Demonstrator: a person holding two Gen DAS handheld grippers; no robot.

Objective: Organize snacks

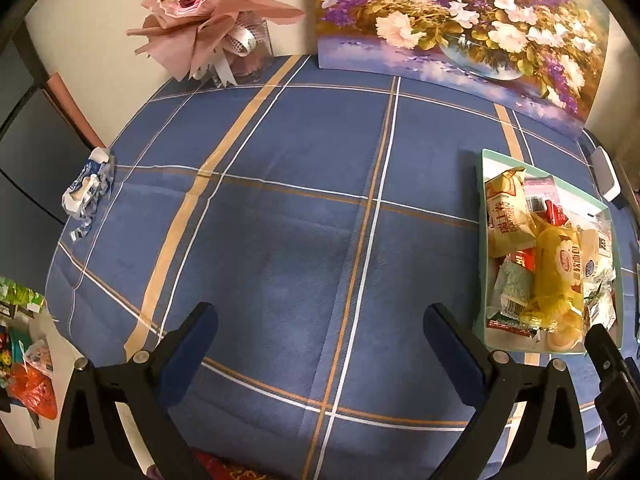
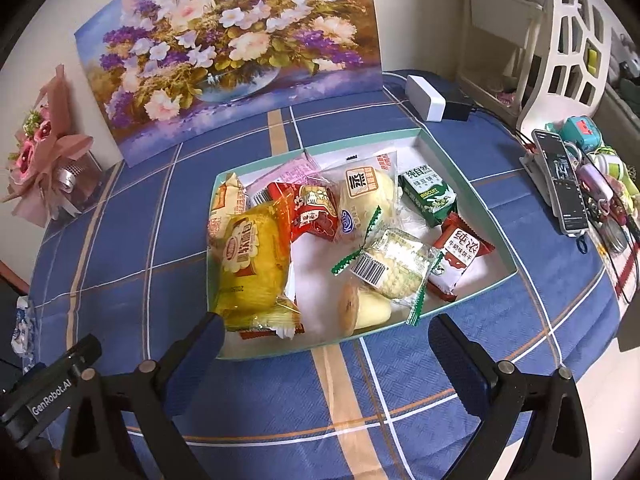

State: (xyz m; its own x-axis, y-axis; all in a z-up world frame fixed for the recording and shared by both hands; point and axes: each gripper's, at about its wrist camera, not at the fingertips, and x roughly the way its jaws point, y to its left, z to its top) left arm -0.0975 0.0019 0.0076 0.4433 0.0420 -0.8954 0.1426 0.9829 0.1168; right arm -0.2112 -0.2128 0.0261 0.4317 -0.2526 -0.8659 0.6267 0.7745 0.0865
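A shallow teal-rimmed white box [image 2: 472,196] sits on the blue plaid tablecloth and holds several snack packs: a yellow cake pack [image 2: 250,264], a red pack [image 2: 312,212], a green biscuit pack [image 2: 428,196], a red-brown biscuit pack [image 2: 460,256] and a pale green-edged pack [image 2: 394,268]. The box also shows at the right of the left wrist view [image 1: 482,240]. My right gripper [image 2: 326,332] is open and empty, just in front of the box's near rim. My left gripper [image 1: 320,322] is open and empty over bare cloth, left of the box.
A flower painting [image 2: 228,44] leans against the back wall. A pink bouquet [image 1: 208,12] stands at the back left. A crumpled blue-white wrapper [image 1: 86,188] lies at the table's left edge. A white box [image 2: 426,98], phone on a stand [image 2: 560,180] and small items crowd the right.
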